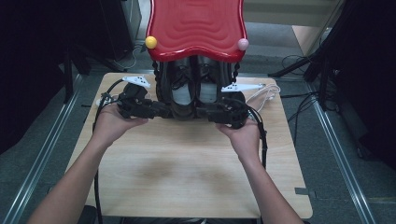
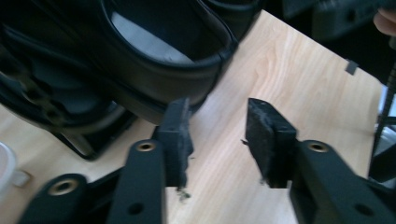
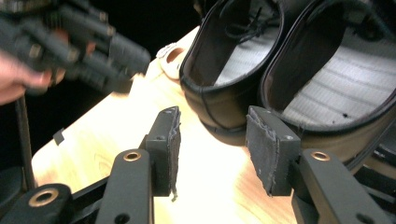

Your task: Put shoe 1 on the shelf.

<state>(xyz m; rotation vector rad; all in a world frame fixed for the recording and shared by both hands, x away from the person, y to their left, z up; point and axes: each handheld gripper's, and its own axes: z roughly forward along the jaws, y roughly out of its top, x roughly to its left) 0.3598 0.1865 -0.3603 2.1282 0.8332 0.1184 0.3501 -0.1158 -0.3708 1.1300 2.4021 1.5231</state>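
Shoes: 2 black lace-up shoes (image 1: 191, 91) stand side by side at the far middle of the table, heels toward me, toes tucked under a red seat; grey insoles show inside.
Left shoe: my left shoe (image 2: 163, 60) has its heel rim just beyond my left gripper's jaws; 1 pad sits right against the heel, though I cannot tell if it touches.
Right shoe: my right shoe (image 3: 336, 79) lies just past my right gripper, its heel close behind 1 pad; the other shoe (image 3: 229, 65) stands touching it.
Left gripper: my left gripper (image 2: 217, 133) points in at the heels from the left; its jaws stand apart with bare wood between them, holding nothing.
Right gripper: my right gripper (image 3: 212, 144) comes in from the right; its jaws stand apart too, with nothing in them.
Hands: my left hand (image 1: 109, 123) and my right hand (image 1: 243, 135) each grip 1 tool low over the table.
Table: the light wooden table (image 1: 187, 177) is bare toward me.
Red seat: the wavy red seat (image 1: 196, 23) overhangs the shoes, with 1 yellow ball (image 1: 151, 42) and 1 pink ball (image 1: 243, 44) at its near corners.
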